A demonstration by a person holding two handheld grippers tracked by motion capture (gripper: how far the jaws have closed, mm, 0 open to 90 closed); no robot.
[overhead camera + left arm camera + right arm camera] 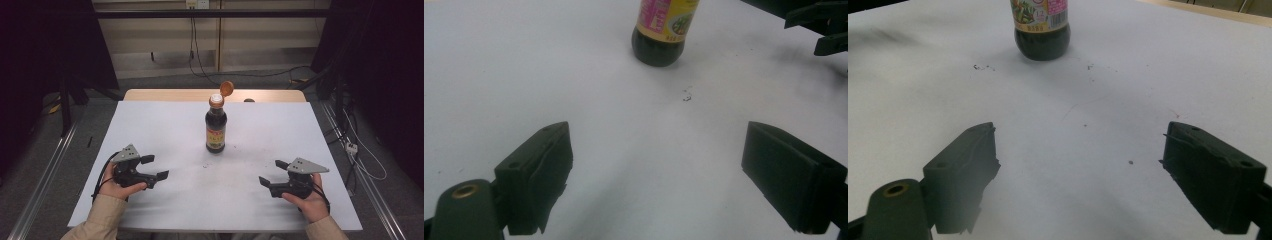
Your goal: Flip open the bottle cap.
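- On the near part of the white table, the person's two hands sit low, one to each side, forearms in beige sleeves coming in from the bottom edge of the high view.
- Left gripper is held in the left hand, jaws pointing right toward the table's middle, spread wide with nothing between them; its grey three-cornered plate faces up.
- Right gripper is held in the right hand, jaws pointing left, likewise gaping and empty.
- Both gripper views show the black jaw pads well apart, with bare white surface in the gap.
- A dark sauce bottle stands upright near the middle of the table, well apart from both grippers and roughly between them, farther from the person.
- Its orange flip cap is hinged open, tilted up and back above the neck; the body holds dark liquid and carries a yellow and red label.
- From the left gripper view the bottle is cut off above the label, and the right gripper's jaws appear at the top right corner.
- From the right gripper view the bottle is also cropped at the label; the print is too small to read.
- Small dark specks lie on the surface near the bottle's base.
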